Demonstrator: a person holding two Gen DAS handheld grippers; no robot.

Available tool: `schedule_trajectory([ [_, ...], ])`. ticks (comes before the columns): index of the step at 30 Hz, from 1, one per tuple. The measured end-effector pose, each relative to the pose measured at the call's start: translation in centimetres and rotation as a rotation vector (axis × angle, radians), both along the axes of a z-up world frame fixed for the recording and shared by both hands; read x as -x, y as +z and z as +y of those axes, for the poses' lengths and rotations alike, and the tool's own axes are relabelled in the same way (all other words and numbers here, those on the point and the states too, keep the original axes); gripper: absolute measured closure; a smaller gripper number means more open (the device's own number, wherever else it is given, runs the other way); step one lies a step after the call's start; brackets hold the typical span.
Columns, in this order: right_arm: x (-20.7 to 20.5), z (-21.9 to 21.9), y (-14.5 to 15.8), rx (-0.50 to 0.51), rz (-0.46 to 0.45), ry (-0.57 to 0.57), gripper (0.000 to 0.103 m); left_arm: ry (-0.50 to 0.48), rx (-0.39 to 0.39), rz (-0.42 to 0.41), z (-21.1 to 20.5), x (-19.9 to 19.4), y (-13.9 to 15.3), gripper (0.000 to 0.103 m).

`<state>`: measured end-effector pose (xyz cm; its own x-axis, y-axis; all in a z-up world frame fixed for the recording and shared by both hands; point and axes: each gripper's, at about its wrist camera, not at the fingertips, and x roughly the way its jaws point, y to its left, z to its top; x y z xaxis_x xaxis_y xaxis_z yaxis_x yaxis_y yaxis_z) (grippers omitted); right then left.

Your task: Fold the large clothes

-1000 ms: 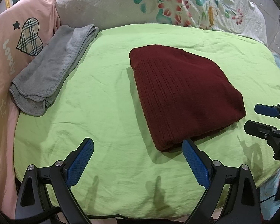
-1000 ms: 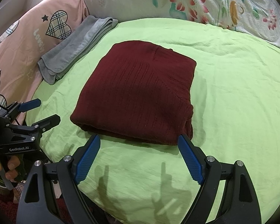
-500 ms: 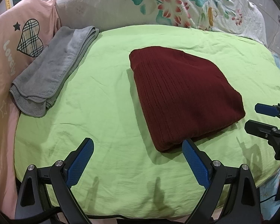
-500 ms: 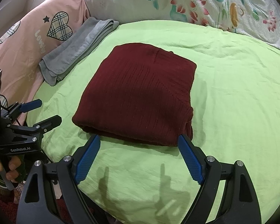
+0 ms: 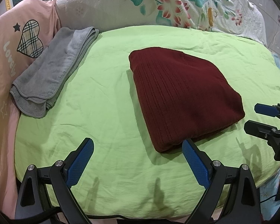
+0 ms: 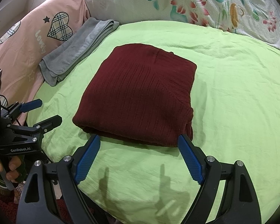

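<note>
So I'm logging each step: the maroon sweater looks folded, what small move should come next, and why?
Probably draw both tools back from the bed. The maroon sweater already lies as a compact folded rectangle on the green sheet, and the left tool and right tool hang open, holding nothing.

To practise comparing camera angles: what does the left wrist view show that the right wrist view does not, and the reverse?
Only the left wrist view shows the right gripper from the side, at its right edge. Only the right wrist view shows the left gripper from the side and the hand holding it. Both show the folded maroon sweater, the grey towel, the green sheet and open jaws.
</note>
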<state>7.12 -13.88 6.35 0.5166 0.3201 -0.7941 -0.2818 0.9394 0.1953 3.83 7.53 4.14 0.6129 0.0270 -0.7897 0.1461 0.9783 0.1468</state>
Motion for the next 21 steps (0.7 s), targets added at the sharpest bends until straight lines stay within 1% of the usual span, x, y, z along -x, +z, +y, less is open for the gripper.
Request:
schedule_trajectory([
  [21,-0.44,-0.27,0.28,-0.004,-0.005,-0.005,0.018,-0.006,-0.005,-0.013,-0.25,-0.35,0.4,0.007],
])
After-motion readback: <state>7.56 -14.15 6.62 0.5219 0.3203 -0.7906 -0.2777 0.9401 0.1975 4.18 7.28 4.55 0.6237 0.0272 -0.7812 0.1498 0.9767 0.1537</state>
